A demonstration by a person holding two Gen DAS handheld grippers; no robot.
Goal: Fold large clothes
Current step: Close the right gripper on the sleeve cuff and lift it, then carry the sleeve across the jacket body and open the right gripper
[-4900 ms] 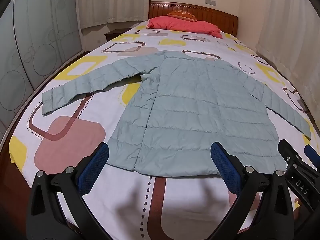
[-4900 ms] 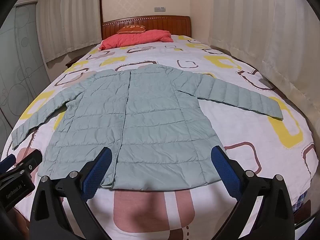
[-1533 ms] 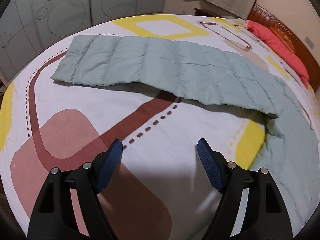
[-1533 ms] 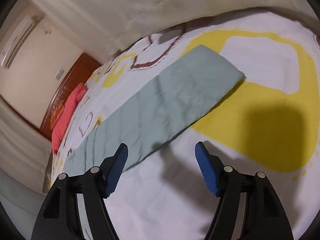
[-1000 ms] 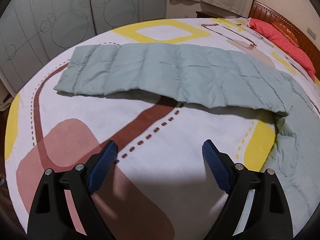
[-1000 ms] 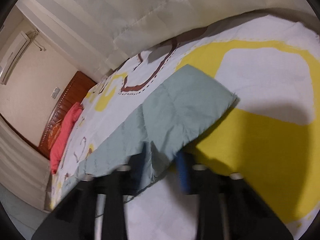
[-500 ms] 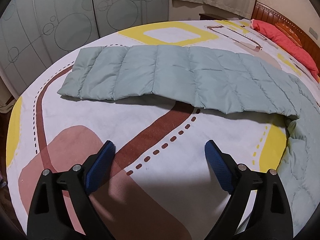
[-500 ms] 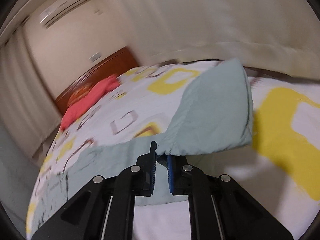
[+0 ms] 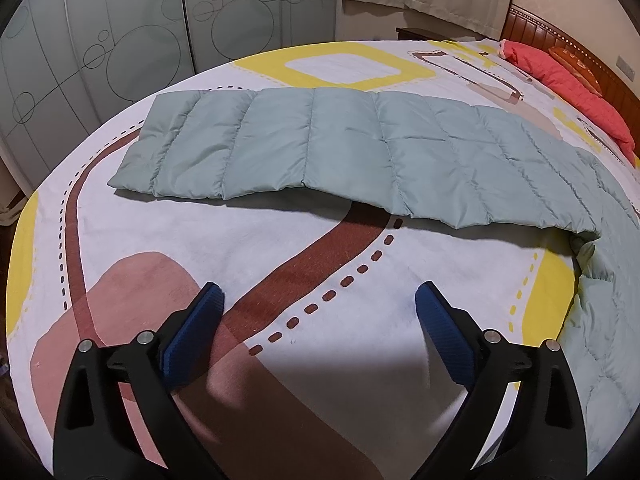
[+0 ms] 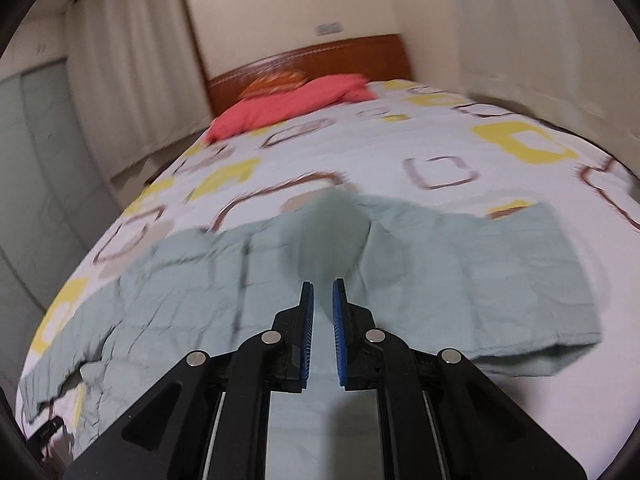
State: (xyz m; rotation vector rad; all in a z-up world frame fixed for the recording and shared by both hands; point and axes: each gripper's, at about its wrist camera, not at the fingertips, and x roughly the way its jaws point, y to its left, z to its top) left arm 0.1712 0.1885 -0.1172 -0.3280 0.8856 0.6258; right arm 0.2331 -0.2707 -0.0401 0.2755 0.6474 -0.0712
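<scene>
A pale green quilted jacket lies on the patterned bed. Its left sleeve (image 9: 320, 148) stretches flat across the left wrist view, ahead of my left gripper (image 9: 316, 304), which is open and empty above the sheet. In the blurred right wrist view my right gripper (image 10: 323, 294) is shut on the jacket's right sleeve (image 10: 328, 236). The sleeve is lifted and bunched at the blue pads and drapes over the jacket body (image 10: 460, 276).
The bed sheet (image 9: 320, 264) has brown, pink and yellow shapes. A red pillow (image 10: 296, 104) and wooden headboard (image 10: 352, 56) are at the far end. Frosted wardrobe doors (image 9: 120, 40) stand beyond the left bed edge. Curtains (image 10: 520, 40) hang on the right.
My right gripper closed on the right sleeve's end, lifted it and swung it over toward the jacket body. My left gripper stayed open and drew slightly nearer the left sleeve.
</scene>
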